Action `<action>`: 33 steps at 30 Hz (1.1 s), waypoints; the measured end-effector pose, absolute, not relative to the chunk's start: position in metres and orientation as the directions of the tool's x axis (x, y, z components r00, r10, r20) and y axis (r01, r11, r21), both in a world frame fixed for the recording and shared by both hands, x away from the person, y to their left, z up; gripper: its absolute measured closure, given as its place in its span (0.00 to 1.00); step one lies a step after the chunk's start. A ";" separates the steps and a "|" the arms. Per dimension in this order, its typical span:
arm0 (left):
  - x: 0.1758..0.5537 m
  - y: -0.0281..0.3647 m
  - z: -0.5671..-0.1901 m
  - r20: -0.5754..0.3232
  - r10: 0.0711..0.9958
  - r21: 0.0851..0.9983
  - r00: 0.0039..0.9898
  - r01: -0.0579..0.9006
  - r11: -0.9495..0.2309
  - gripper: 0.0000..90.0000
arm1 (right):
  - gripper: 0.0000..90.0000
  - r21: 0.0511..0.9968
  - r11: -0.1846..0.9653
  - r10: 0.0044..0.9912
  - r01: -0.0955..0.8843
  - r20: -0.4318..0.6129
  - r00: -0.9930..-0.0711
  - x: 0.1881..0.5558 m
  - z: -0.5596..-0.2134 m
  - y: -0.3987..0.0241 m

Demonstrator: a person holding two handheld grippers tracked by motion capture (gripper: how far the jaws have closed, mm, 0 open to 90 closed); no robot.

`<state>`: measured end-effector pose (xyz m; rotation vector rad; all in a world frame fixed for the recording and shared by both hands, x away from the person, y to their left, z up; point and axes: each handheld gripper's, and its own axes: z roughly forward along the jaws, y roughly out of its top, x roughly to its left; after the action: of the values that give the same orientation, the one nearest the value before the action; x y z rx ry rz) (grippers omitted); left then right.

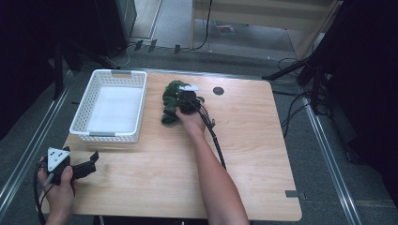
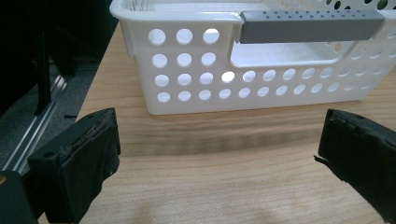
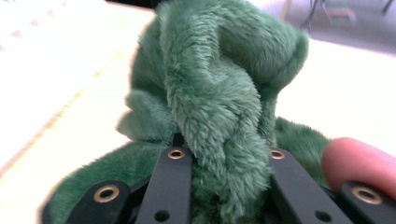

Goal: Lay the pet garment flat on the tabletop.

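Gripping the green plush (image 3: 212,107) at table centre, right of the basket (image 1: 84,117), we keep the right gripper (image 3: 223,161) clamped on a thick fold; the left gripper (image 2: 219,154) idles wide near-left.

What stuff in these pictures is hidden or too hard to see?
- High view: part of the green plush lies under the right tool and hand, so its shape is unclear.
- Right gripper view: the plush is cut off by the edges and blurred.
- Left gripper view: the basket is cut off at the top and right edges.
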<state>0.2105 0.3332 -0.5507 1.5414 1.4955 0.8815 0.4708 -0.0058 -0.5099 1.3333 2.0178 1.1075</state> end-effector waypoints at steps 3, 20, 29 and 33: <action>0.211 0.333 -0.551 -0.041 0.998 0.898 0.057 0.441 0.012 0.00 | 0.92 0.864 0.196 0.892 0.464 0.040 -0.451 0.453 -0.491 -0.014; 0.206 0.333 -0.549 -0.050 0.996 0.911 0.073 0.413 0.016 0.00 | 0.92 0.940 0.166 0.845 0.298 0.020 -0.534 0.327 -0.421 -0.120; 0.198 0.310 -0.531 -0.031 0.992 0.932 0.126 0.361 -0.016 0.00 | 0.92 0.942 0.164 0.832 0.294 0.028 -0.553 0.266 -0.437 -0.159; 0.199 0.291 -0.520 -0.042 0.984 0.938 0.174 0.345 -0.021 0.00 | 0.92 0.928 0.191 0.825 0.321 0.025 -0.564 0.249 -0.454 -0.159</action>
<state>0.1990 0.2906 -0.5202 1.5334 1.3246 0.8776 0.2485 -0.1590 -0.4540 1.0687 1.9832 1.3603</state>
